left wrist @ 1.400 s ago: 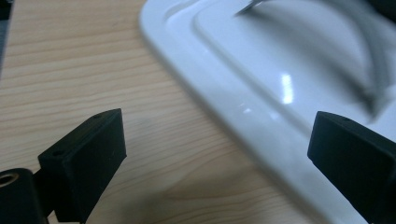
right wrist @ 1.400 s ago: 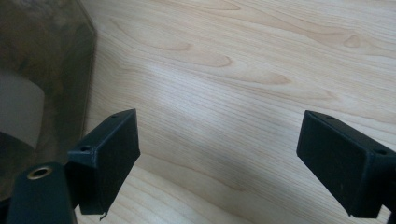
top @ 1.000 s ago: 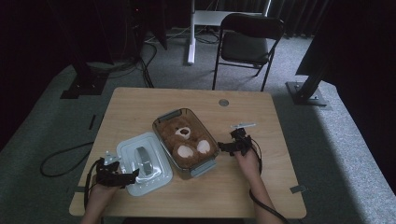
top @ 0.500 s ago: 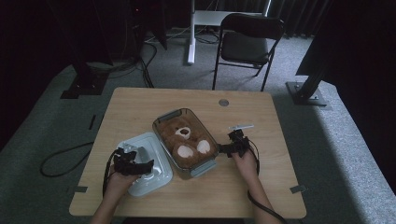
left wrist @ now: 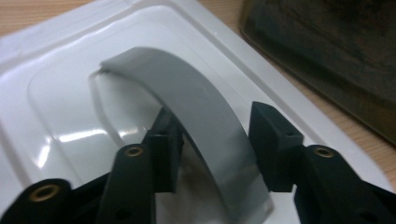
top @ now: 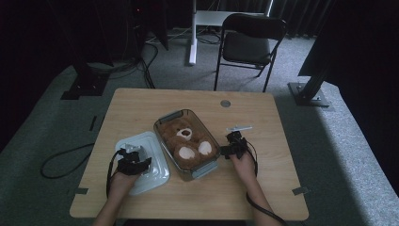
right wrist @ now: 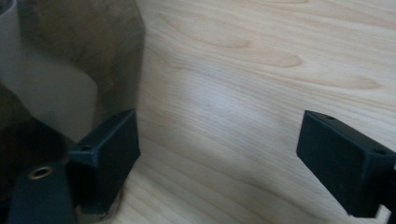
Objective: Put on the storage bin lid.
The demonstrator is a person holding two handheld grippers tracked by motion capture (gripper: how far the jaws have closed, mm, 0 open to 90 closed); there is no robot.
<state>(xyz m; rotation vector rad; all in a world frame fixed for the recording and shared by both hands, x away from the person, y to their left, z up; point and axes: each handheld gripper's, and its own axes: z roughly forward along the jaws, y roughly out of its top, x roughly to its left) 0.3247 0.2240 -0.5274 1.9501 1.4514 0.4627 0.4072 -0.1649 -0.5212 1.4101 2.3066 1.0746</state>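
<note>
A white lid (top: 157, 175) lies flat on the table, left of a clear box (top: 208, 133) holding a brown teddy bear (top: 186, 141). My left gripper (top: 135, 159) sits over the lid. Its jaws have just been closing. In the left gripper view they (left wrist: 215, 126) press on both edges of the lid's arched grey handle (left wrist: 205, 116), which rises off the lid (left wrist: 60, 88). My right gripper (top: 229, 147) rests at the box's right side. It (right wrist: 224, 140) stands open above bare wood, with one jaw against the box wall (right wrist: 112, 60).
The wooden table (top: 141, 108) has a round grommet (top: 225, 103) near its far edge. A folding chair (top: 251, 44) stands behind the table. A black cable (top: 61, 160) loops on the carpet at the left.
My left hand has moved right, from the lid's left edge onto the lid. Its jaws have come around the grey handle and narrowed onto it. The right gripper has stayed put.
</note>
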